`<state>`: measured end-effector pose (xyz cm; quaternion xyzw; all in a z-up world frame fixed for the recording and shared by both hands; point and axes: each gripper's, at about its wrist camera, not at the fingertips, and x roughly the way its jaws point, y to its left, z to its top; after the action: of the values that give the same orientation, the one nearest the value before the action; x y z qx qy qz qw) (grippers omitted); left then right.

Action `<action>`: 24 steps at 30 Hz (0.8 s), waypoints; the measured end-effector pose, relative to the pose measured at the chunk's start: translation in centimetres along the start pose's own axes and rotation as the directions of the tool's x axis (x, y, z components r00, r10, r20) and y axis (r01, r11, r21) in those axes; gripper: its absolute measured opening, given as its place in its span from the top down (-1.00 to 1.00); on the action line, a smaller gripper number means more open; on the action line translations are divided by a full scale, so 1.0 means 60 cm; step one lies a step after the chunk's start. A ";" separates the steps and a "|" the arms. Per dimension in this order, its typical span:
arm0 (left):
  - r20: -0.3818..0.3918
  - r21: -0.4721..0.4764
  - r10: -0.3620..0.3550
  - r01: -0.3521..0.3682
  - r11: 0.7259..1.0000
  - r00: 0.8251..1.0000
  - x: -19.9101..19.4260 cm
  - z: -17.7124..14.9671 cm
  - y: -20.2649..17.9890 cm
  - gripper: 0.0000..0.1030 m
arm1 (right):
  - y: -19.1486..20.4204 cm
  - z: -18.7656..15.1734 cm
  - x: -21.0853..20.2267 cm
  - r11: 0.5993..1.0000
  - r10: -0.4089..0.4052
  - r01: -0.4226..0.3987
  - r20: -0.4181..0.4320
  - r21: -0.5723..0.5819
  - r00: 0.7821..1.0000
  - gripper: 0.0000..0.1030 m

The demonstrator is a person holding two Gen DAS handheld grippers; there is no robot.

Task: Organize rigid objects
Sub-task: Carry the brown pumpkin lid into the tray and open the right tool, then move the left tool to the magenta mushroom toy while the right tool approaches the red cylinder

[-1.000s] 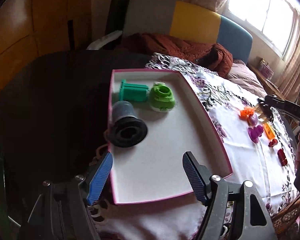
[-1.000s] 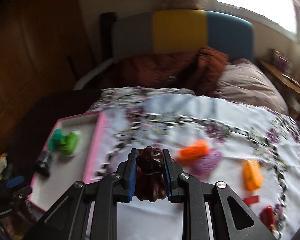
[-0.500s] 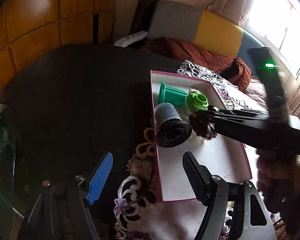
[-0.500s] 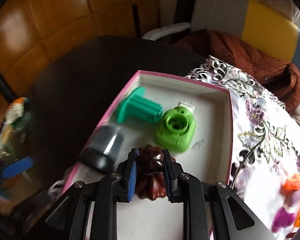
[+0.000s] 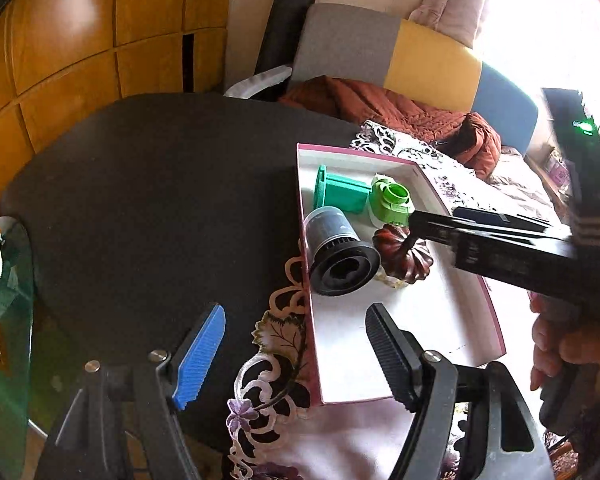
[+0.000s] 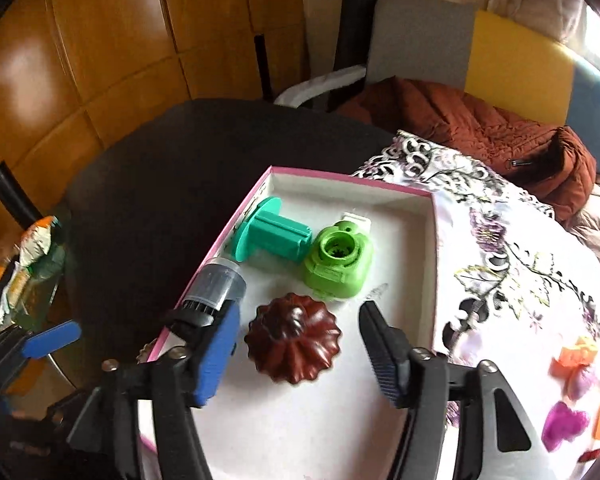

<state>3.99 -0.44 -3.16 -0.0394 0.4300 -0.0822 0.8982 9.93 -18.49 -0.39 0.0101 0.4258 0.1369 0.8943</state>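
A dark red fluted mould [image 6: 293, 340] lies on the white floor of the pink-rimmed box [image 6: 348, 180], between the spread fingers of my right gripper [image 6: 300, 354]. Its jaws are opening and neither pad touches the mould. Beyond it in the box sit a teal spool [image 6: 272, 236], a lime green piece [image 6: 338, 262] and a grey-and-black cylinder [image 6: 216, 292]. The left wrist view shows the mould [image 5: 404, 258] beside the cylinder [image 5: 340, 254] under the right gripper's black finger [image 5: 432, 226]. My left gripper [image 5: 300, 356] hangs open and empty over the box's near left rim [image 5: 312, 336].
The box rests on a floral white cloth [image 6: 500, 248] spread over a dark round table [image 5: 160, 200]. Small orange, purple and magenta pieces [image 6: 576, 364] lie on the cloth to the right. A glass side table [image 5: 0, 320] stands at the left; an armchair [image 5: 400, 56] with a rust jacket stands behind.
My right gripper carried the dark red mould from over the cloth to the box, set it beside the cylinder and spread its fingers off it. The left gripper shifted left of the box.
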 end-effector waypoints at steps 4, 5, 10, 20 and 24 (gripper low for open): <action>0.004 0.018 0.004 -0.004 1.000 1.000 -0.004 0.000 -0.010 -0.45 | -0.022 -0.020 -0.038 1.000 -0.024 0.023 0.040 0.011 0.999 -0.41; 0.006 0.026 0.004 -0.004 1.000 1.000 -0.005 0.000 -0.014 -0.45 | -0.030 -0.025 -0.048 0.999 -0.032 0.031 0.049 0.017 0.998 -0.47; 0.017 0.073 0.007 -0.008 0.997 1.000 -0.015 -0.002 -0.037 -0.46 | -0.086 -0.057 -0.097 0.995 -0.074 0.068 0.074 0.071 0.995 -0.62; 0.027 0.183 -0.014 0.008 0.983 1.000 -0.027 -0.004 -0.100 -0.46 | -0.265 -0.129 -0.178 0.937 -0.291 0.276 0.044 0.215 0.956 -0.67; 0.023 0.236 -0.031 0.025 0.972 0.999 -0.025 -0.006 -0.130 -0.46 | -0.363 -0.165 -0.217 0.867 -0.417 0.393 0.014 0.307 0.909 -0.68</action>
<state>1.91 -7.87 -1.14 0.0601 0.4047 -0.1447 0.9009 -0.28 -43.71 0.24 0.0601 0.3980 -0.1197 0.9076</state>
